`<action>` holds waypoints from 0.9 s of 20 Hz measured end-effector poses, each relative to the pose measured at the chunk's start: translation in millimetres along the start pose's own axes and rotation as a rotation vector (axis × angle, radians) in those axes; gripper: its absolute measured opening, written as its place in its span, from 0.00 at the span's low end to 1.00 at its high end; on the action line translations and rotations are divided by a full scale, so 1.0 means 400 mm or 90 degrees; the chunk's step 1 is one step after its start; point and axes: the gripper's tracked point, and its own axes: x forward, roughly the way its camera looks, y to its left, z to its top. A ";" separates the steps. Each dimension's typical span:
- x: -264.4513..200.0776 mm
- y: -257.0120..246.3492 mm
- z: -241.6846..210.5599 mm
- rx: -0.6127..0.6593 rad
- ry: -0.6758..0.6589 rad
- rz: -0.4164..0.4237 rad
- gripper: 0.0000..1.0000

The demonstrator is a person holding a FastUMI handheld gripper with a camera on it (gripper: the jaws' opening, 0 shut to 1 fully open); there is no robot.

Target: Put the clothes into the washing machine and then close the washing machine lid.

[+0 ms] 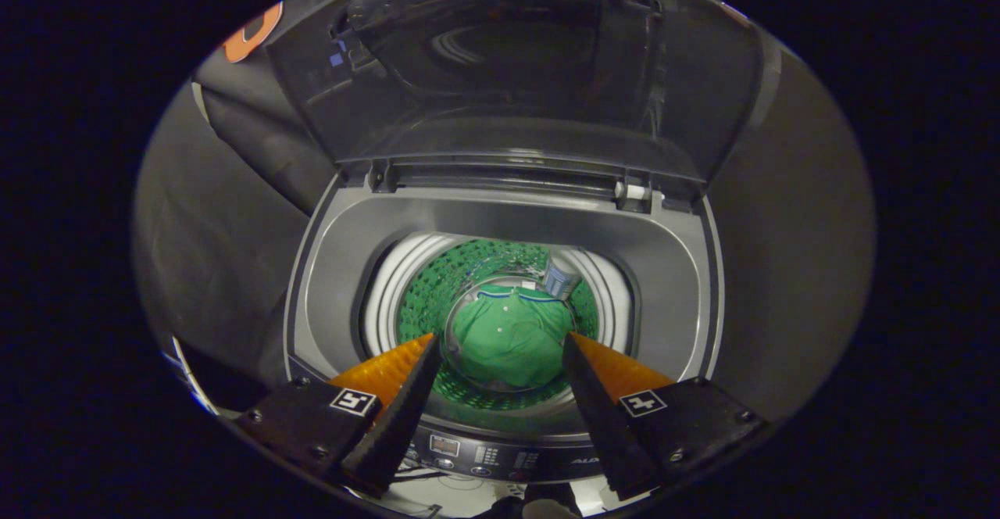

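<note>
I look down into a top-loading washing machine (672, 269) with a grey top. Its dark see-through lid (516, 66) stands raised at the back, hinged behind the opening. A green garment (508, 335) with a collar and small buttons lies at the bottom of the steel drum (426, 300), whose wall mirrors the green. My gripper (500, 343) hangs above the drum mouth, open, with nothing between its fingers; the garment shows far below in the gap between them.
A small grey-blue part (560, 277) sits on the drum's inner wall at the back right. The control panel (484, 452) runs along the machine's front edge, under my fingers. Black cloth (211, 238) hangs to the left and right of the machine.
</note>
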 end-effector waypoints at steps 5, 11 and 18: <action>-0.034 0.002 0.008 -0.017 -0.025 0.000 0.98; -0.169 0.008 0.096 -0.052 -0.122 0.005 0.98; -0.382 0.015 0.245 -0.058 -0.264 0.015 0.98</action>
